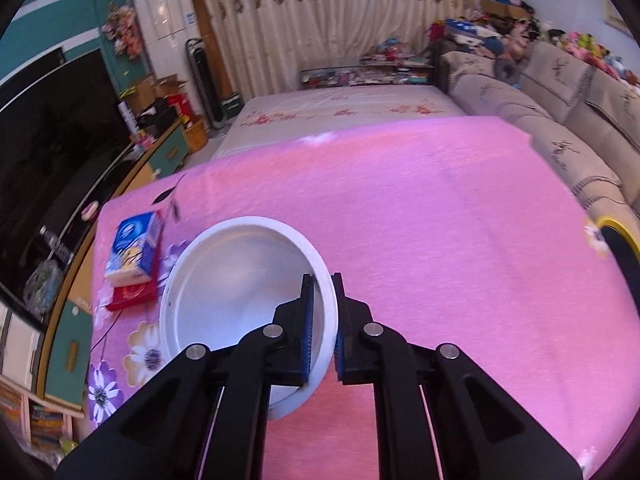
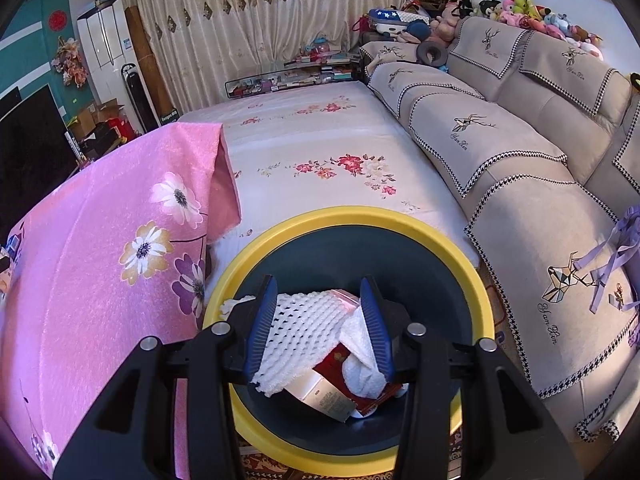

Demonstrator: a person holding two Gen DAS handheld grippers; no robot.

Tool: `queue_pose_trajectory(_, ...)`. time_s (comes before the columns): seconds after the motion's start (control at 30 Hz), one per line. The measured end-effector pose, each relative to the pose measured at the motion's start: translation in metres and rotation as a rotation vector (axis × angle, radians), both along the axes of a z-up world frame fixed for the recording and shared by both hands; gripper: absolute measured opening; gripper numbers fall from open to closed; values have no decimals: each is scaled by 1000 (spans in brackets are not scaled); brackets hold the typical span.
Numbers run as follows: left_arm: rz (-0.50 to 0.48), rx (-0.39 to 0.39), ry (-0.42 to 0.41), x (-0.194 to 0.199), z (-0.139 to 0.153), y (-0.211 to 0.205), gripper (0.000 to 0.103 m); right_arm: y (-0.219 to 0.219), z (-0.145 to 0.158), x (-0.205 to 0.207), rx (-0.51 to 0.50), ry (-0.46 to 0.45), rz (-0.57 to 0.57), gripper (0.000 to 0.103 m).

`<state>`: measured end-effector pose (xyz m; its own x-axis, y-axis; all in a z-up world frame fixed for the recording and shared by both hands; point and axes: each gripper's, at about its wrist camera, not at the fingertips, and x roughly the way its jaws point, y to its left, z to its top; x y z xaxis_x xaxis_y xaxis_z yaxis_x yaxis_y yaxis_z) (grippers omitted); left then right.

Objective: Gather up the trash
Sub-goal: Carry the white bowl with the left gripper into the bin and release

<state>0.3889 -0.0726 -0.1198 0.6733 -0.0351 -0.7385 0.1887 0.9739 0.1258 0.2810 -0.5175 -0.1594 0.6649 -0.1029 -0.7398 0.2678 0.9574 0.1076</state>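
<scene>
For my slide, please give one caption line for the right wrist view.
Right gripper holds white foam netting above the yellow-rimmed trash bin.

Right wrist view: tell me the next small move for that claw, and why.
Probably open the right claw and let the bundle drop. It hangs directly over the yellow-rimmed bin, its fingers clamped on the white foam net together with a tissue and a red-and-silver packet, so release should land them inside. The left claw pinches the white bowl rim.
</scene>
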Motion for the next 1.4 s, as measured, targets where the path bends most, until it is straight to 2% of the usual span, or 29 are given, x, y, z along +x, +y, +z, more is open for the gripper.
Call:
queue_pose_trajectory(0.2, -197, -41, -22, -32, 25, -89, 9, -19, 8, -24, 6, -35, -26, 42)
queue_pose_trajectory(0.33, -352, -73, -22, -53, 35, -168, 9, -35, 14, -42, -2, -56, -49, 42)
queue_pose_trajectory(0.6, -589, -74, 37, -83, 18, -324, 9, -71, 25, -80, -1, -91, -96, 42)
queue_pose_trajectory(0.8, -639, -42, 122, -86, -16, -407, 9, -90, 24, -94, 2, -103, -107, 42)
queue_pose_trajectory(1.0, -660, -5, 147, -78, -40, -456, 13, -101, 19, -100, 2, -103, -120, 42)
queue_pose_trajectory(1.03, -660, -5, 143, -76, -42, -461, 22, -103, 18, -101, 4, -102, -123, 42)
queue_pose_trajectory(1.07, -662, -4, 138, -74, -45, -465, 41, -104, 17, -102, 4, -100, -127, 42)
queue_pose_trajectory(1.13, -647, 11, 107, -72, -46, -472, 59, -106, 16, -104, -1, -96, -138, 42)
queue_pose_trajectory(1.23, -623, -7, 95, -69, -40, -468, 61, -106, 16, -110, 1, -95, -150, 42)
queue_pose_trajectory(1.3, -606, -36, 77, -71, -27, -450, 65, -104, 18, -116, -2, -96, -151, 42)
queue_pose_trajectory(1.37, -578, -50, 15, -82, -7, -421, 84, -94, 20, -122, -1, -105, -133, 48)
queue_pose_trajectory(1.4, -567, -55, -18, -90, 4, -407, 89, -87, 22, -125, -2, -110, -120, 49)
